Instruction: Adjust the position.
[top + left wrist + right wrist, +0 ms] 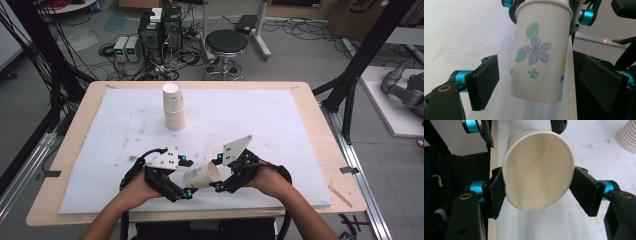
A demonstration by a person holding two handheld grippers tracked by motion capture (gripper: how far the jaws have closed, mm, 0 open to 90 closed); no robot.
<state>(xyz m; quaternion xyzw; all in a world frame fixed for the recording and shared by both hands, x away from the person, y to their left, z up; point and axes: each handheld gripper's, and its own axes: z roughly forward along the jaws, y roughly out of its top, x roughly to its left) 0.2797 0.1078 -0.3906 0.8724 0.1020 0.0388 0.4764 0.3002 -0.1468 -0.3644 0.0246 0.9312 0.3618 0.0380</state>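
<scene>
Near the worktop's [300,100] front edge, well short of the cup stack [174,107], a paper cup [200,176] lies sideways between both tongs. Around its flower-printed wall the left tongs [541,82] stand apart, not touching. At its thin rim the right tongs [539,192] are clamped, squeezing it oval; harder pressure would likely crease it.

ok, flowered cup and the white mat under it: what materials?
Flowered cup: looks like thin paper, matte white with printed flowers, rolled rim, mouth squeezed oval between the right gripper pads. White mat: probably foam or soft board, matte, scuffed and stained; hard to tell.
</scene>
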